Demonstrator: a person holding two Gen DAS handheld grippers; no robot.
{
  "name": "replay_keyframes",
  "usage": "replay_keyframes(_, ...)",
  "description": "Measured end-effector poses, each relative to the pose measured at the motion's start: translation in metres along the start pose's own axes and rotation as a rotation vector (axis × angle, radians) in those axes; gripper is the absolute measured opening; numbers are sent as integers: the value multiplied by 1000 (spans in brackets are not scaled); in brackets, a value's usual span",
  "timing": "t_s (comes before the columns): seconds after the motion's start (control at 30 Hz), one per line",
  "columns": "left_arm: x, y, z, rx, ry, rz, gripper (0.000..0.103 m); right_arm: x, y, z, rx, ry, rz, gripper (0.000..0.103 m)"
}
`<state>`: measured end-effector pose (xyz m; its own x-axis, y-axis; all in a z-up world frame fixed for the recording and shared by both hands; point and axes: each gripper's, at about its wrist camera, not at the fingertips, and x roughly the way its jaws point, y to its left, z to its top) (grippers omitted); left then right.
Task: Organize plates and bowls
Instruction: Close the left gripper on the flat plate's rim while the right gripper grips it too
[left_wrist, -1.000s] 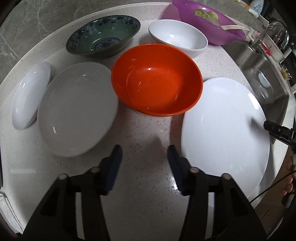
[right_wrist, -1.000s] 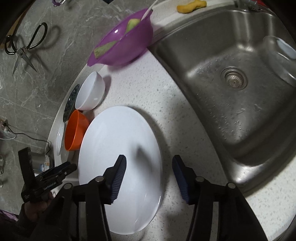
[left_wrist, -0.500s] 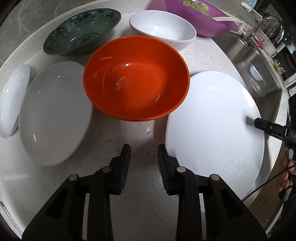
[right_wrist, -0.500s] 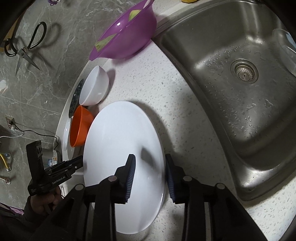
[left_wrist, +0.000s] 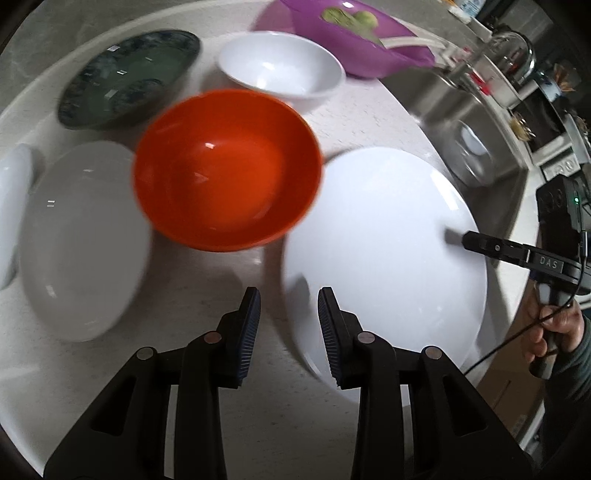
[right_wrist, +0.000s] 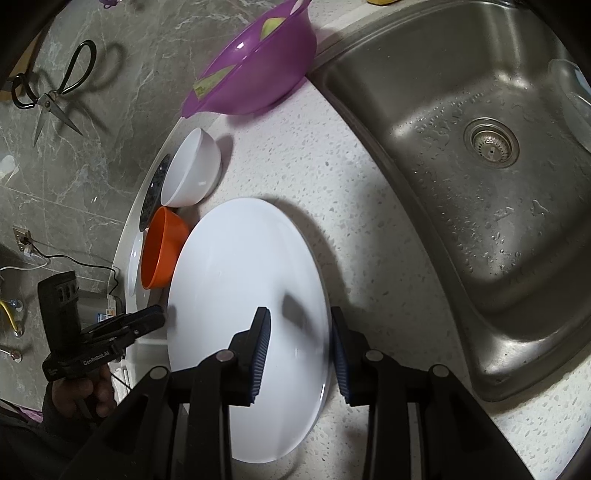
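Observation:
A large white plate (left_wrist: 388, 251) (right_wrist: 240, 295) lies flat on the speckled counter. My left gripper (left_wrist: 290, 325) straddles its left rim. Its jaws are opening and the pads do not touch the plate. My right gripper (right_wrist: 300, 347) straddles the opposite rim near the sink, also narrow, with a gap on both sides. An orange bowl (left_wrist: 225, 170) sits left of the plate, with a white bowl (left_wrist: 280, 66) and a dark green patterned bowl (left_wrist: 129, 77) behind it. A white deep plate (left_wrist: 81, 236) and a small white plate (left_wrist: 11, 195) lie further left.
A purple bowl (right_wrist: 258, 66) with green pieces stands at the back by the steel sink (right_wrist: 461, 184). Scissors (right_wrist: 51, 96) hang on the grey marble wall. The counter's front edge runs close behind both grippers.
Both grippers' jaws have narrowed from wide apart. My left gripper has moved right, from bare counter to the large plate's rim. The right gripper has stayed over the other rim.

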<state>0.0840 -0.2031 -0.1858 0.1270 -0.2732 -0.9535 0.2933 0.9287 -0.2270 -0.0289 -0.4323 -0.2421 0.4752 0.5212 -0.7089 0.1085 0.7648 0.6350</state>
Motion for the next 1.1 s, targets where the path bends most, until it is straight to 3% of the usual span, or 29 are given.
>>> replay_keyframes(0.1,5,-6,2,20,15,-22,31,0,1,-2,-7,7,6,36)
replay_keyframes(0.23,12,0,-6,-4,33,26,31,0,2,-3,-17,5,-6,36)
replay_keyframes(0.4,20,1,-5,-6,35,17,29,1,7,-2,-38,14,-32,36)
replay_keyframes(0.43,22,1,-5,-2,39,9,24,2,9,-2,-44,24,-42,36)
replay_keyframes(0.57,27,-6,-1,10,33,22,25,4,15,0,-62,39,-88,35)
replay_keyframes(0.67,26,-6,-4,20,28,25,25,4,17,0,-67,36,-149,21)
replay_keyframes(1.1,17,-6,-18,39,24,35,24,2,32,-6,-94,9,-251,23)
